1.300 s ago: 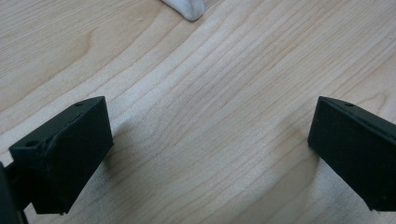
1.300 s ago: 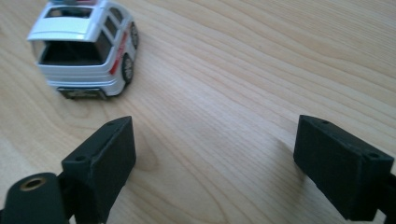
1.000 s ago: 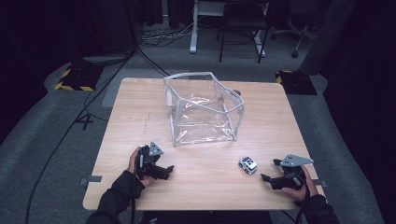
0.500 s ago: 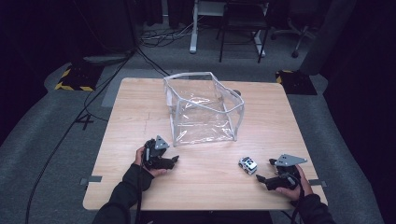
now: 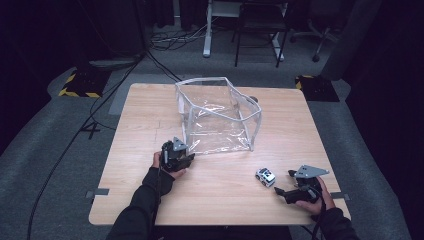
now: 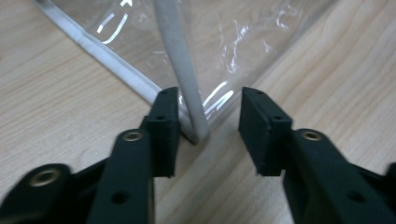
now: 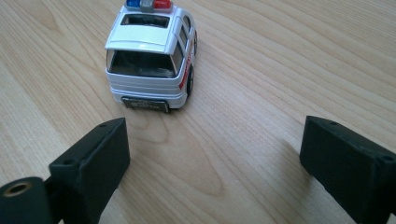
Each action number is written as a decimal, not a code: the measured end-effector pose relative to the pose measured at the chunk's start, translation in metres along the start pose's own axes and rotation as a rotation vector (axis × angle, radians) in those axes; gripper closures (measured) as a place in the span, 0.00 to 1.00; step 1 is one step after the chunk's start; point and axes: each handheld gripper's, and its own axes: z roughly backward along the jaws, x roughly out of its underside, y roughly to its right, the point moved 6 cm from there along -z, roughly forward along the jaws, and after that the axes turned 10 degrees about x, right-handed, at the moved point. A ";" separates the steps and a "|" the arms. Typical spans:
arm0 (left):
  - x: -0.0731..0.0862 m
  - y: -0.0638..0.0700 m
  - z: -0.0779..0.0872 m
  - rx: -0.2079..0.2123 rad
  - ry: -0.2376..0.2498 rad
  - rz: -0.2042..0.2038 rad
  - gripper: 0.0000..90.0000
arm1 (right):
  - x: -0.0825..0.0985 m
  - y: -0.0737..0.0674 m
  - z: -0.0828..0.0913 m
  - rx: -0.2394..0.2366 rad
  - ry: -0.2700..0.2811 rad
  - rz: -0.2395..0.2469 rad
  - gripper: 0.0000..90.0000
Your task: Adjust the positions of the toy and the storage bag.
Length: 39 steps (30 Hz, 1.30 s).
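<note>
Now the clear plastic bag with white piping stands open-mouthed near the middle of the light wooden counter, its near-left bottom corner at the tip of the left tongs. In the left gripper view that upright white corner seam runs between the two black jaws, nearer the left one; the jaws have just been closing around it, but a gap shows at the right pad, so nothing is pinched yet. From the bag, the small white toy police car lies at about five o'clock, well apart. Its long axis points away from the right tongs, which stand spread wide just behind its rear bumper. The plate on its tail is too blurred to read.
</note>
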 end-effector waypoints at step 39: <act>-0.007 -0.002 -0.006 -0.024 0.001 -0.016 0.66 | -0.075 0.047 0.005 0.000 0.185 -0.039 0.40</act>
